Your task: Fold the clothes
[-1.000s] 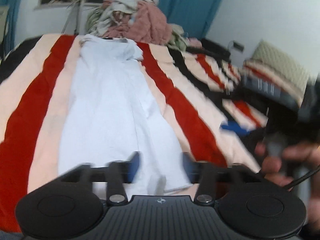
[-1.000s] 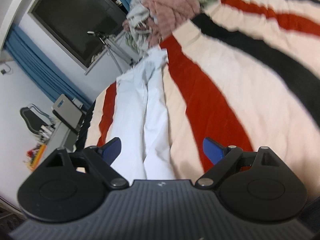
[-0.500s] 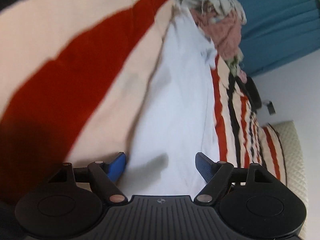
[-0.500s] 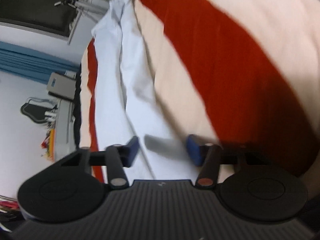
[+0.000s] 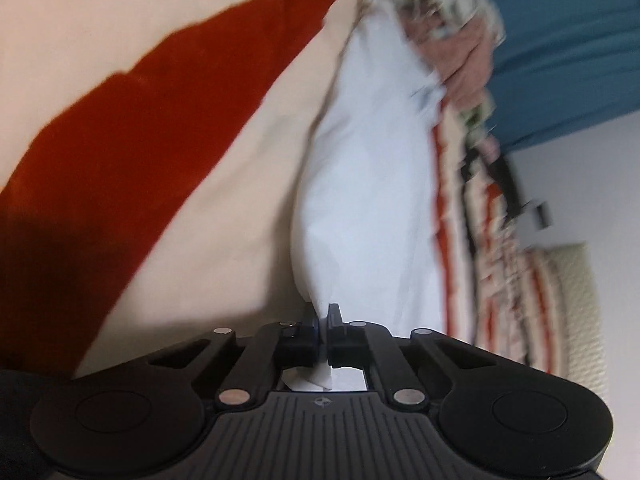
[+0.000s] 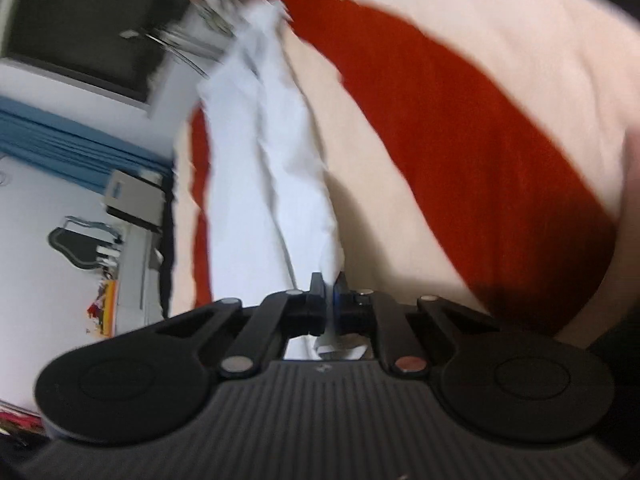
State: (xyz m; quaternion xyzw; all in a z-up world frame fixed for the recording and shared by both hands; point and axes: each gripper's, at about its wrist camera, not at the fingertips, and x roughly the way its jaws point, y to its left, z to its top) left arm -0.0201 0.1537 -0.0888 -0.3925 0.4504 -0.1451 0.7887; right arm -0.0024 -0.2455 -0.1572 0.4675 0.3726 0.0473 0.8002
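A bed under a cream, red and black striped blanket (image 5: 168,168) fills both views. At bottom centre, the left tongs (image 5: 323,314) and right tongs (image 6: 329,285) each pinch the near hem of white trousers (image 5: 368,184), which stretch toward the clothes heap (image 5: 452,36) at top.

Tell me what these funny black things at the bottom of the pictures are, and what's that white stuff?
Those are pinching tools, one in each of a person's hands, and each has its own camera looking forward along its two fingers. One picture comes from the left gripper, the other from the right gripper. Both are shut on the near end of the white trousers, which lie stretched out on a striped bedspread. At the far end is a pile of clothes waiting to be folded.
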